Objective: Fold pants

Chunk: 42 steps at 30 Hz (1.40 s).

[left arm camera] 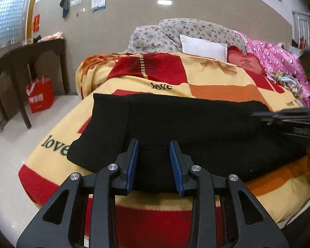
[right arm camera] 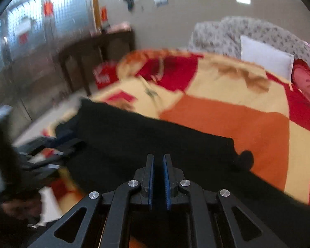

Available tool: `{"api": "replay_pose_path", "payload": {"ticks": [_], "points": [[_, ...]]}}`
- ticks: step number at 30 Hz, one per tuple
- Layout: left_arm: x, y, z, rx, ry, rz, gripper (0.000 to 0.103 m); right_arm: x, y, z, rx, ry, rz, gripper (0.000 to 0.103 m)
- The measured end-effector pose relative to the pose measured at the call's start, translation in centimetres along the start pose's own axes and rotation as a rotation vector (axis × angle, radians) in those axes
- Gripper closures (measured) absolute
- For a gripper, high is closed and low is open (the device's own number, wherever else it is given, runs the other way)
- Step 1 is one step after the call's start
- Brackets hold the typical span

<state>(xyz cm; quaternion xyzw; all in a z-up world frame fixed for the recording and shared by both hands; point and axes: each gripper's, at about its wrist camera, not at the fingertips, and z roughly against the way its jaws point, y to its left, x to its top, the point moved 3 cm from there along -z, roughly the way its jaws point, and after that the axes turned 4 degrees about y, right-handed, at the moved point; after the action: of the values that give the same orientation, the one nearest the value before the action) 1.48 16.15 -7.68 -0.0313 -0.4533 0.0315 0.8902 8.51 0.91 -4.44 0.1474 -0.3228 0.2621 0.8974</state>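
Observation:
The black pants (left arm camera: pixel 175 124) lie folded across a yellow, red and orange blanket (left arm camera: pixel 217 88) on the bed. My left gripper (left arm camera: pixel 154 146) is open, its blue pads just above the near edge of the pants, holding nothing. My right gripper (left arm camera: pixel 289 119) enters the left wrist view from the right, over the pants. In the blurred right wrist view the right gripper (right arm camera: pixel 158 159) has its jaws nearly shut over the pants (right arm camera: pixel 144 140); whether cloth is pinched between them I cannot tell. The left gripper (right arm camera: pixel 41 157) shows at the left there.
Floral bedding (left arm camera: pixel 186 33), a white pillow (left arm camera: pixel 204 47), a red cushion (left arm camera: pixel 246 62) and pink cloth (left arm camera: pixel 279 62) lie at the head of the bed. A dark wooden table (left arm camera: pixel 31 62) and a red bag (left arm camera: pixel 40 97) stand on the floor at left.

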Motion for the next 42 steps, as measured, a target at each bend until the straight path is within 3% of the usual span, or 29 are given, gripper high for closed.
{"api": "replay_pose_path", "payload": {"ticks": [2,4,6,8,10,12,15,17,18,19,21,25,27,32,35,38,40,42], "points": [[-0.2,0.2,0.1,-0.011,-0.004,0.002,0.073,0.4,-3.1,-0.6,0.016,0.020,-0.120,0.101],[-0.2,0.2,0.3,-0.009,-0.009,0.004,0.073,0.3,-6.8,-0.2,-0.077,0.028,-0.249,0.103],[0.3,-0.1,0.2,0.002,0.010,0.008,0.073,0.1,-8.0,-0.3,-0.003,0.021,-0.320,0.103],[1.3,0.0,0.6,-0.008,0.050,0.027,0.073,0.2,-7.1,-0.1,-0.038,0.005,-0.284,0.103],[3.4,0.2,1.6,-0.060,0.025,0.055,0.073,0.3,-6.4,0.6,-0.057,-0.023,-0.268,0.100],[5.8,0.2,1.9,-0.078,-0.003,0.063,0.073,0.5,-4.9,1.8,-0.021,-0.073,-0.277,0.099],[7.7,0.5,-1.4,-0.071,0.105,0.101,0.070,0.6,-2.0,1.7,0.069,-0.070,-0.248,0.099],[6.8,1.3,-4.9,-0.051,0.261,0.166,0.070,0.1,-1.6,0.7,0.082,-0.019,-0.246,0.099],[6.3,1.4,-5.8,-0.053,0.289,0.172,0.071,-0.4,-2.0,0.5,0.093,-0.003,-0.258,0.099],[6.3,1.2,-5.3,-0.032,0.248,0.140,0.071,-0.9,-2.6,0.4,0.115,0.010,-0.278,0.099],[6.1,0.8,-4.7,-0.008,0.245,0.109,0.071,-2.8,-5.8,1.6,0.175,-0.018,-0.371,0.099],[5.9,0.5,-4.1,0.005,0.237,0.106,0.071,-7.6,-14.5,5.2,0.134,-0.079,-0.594,0.099],[5.9,0.4,-3.9,0.003,0.235,0.105,0.071,-11.2,-20.0,8.0,0.161,-0.148,-0.765,0.099],[5.8,0.4,-4.5,0.014,0.239,0.086,0.071,-18.5,-28.8,15.6,-0.007,-0.280,-1.013,0.100],[6.3,0.3,-4.5,0.003,0.250,0.110,0.071,-19.9,-28.8,18.3,-0.025,-0.317,-1.041,0.099],[6.7,-1.2,-2.0,-0.036,0.168,0.081,0.071,-19.3,-24.5,20.7,0.038,-0.392,-0.898,0.097],[6.3,-2.7,-0.8,-0.072,0.146,0.034,0.070,-19.5,-22.5,19.6,0.037,-0.319,-0.828,0.097],[5.2,-4.0,-0.9,-0.106,0.186,-0.011,0.070,-21.1,-21.9,17.7,-0.071,-0.176,-0.827,0.099]]}}
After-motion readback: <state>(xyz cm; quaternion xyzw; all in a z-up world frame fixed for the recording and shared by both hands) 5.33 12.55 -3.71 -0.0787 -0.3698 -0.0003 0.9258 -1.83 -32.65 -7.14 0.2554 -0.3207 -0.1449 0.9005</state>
